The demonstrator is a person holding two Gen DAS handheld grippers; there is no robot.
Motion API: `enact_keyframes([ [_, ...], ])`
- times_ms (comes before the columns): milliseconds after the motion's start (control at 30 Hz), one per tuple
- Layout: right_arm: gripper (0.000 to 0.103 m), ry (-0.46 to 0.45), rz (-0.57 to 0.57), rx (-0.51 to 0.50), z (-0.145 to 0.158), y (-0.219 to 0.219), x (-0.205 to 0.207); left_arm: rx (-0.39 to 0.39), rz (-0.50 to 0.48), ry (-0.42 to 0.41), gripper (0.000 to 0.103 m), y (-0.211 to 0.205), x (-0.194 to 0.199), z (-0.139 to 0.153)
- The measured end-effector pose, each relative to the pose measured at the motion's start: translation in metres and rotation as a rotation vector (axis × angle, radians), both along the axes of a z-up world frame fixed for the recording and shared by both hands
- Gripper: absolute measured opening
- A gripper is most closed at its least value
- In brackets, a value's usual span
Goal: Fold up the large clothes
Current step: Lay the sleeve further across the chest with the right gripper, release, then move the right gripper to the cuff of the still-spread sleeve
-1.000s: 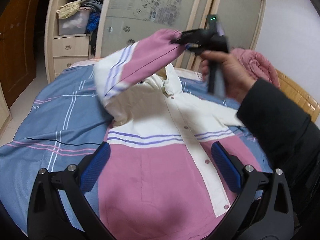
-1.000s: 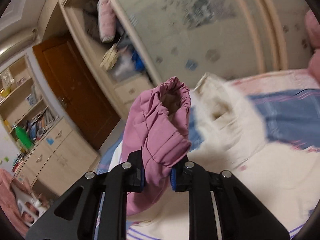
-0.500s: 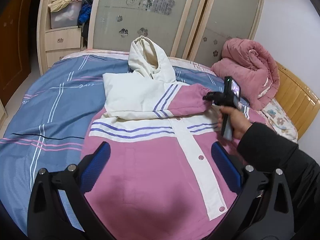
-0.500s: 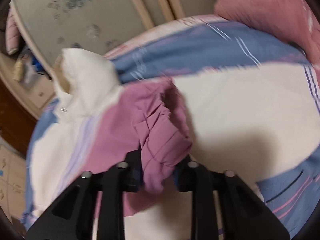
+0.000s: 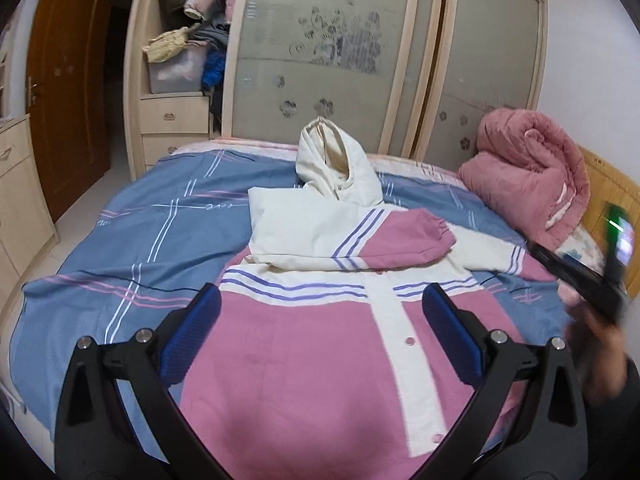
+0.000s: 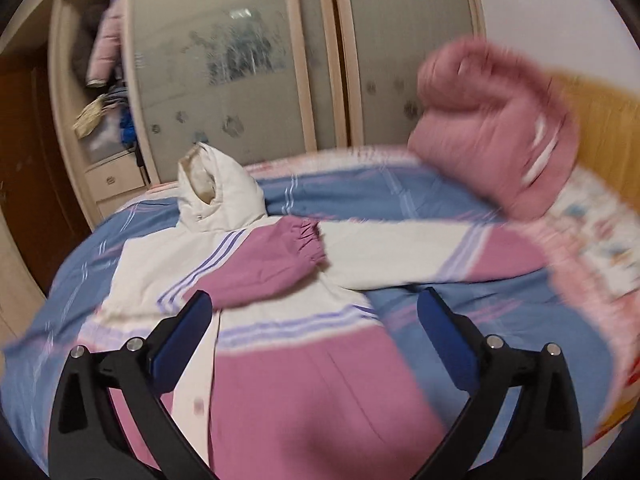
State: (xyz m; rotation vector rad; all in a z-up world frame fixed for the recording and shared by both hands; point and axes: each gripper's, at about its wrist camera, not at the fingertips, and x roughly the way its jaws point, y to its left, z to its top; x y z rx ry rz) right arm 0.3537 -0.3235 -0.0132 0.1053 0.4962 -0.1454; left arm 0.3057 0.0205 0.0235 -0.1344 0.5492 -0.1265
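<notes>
We see the jacket spread flat mid-bed, one sleeve folded across its chest. Left gripper gapes empty; right gripper jaws are opening, nothing between.

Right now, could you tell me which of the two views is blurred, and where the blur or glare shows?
Right wrist view: motion-smeared throughout, worst on the rolled pink quilt and the bedsheet; a ceiling light glares on the wardrobe door. Left wrist view: sharp on the jacket; only the right hand-held gripper at the edge is blurred. Both show fisheye bending.
</notes>
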Motion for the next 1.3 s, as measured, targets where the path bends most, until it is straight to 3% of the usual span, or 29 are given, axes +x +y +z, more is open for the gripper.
enact_keyframes([
  [100, 0.102, -0.032, -0.021, -0.047, 0.017, 0.006, -0.06, -0.026, -0.013, 0.016, 0.101, -0.009, -0.019, 0.007],
  [200, 0.102, -0.045, -0.034, -0.048, 0.021, 0.009, -0.116, 0.009, -0.066, 0.016, 0.101, -0.028, -0.041, 0.013],
  [400, 0.102, -0.012, -0.031, -0.041, 0.014, 0.021, -0.165, 0.055, -0.168, -0.022, 0.101, -0.051, -0.085, 0.019],
  [733, 0.102, -0.035, -0.049, -0.081, 0.022, 0.039, -0.198, 0.138, -0.158, -0.072, 0.101, -0.066, -0.13, 0.03],
  [833, 0.102, -0.049, -0.041, -0.084, 0.029, 0.045, -0.203, 0.13, -0.107, -0.097, 0.101, -0.062, -0.136, 0.038],
  [967, 0.102, -0.061, -0.028, -0.084, 0.035, 0.049, -0.204, 0.097, -0.107, -0.092, 0.101, -0.055, -0.137, 0.043],
  [1300, 0.102, -0.069, -0.039, -0.077, 0.038, 0.047, -0.207, 0.113, -0.116, -0.078, 0.101, -0.055, -0.131, 0.036],
])
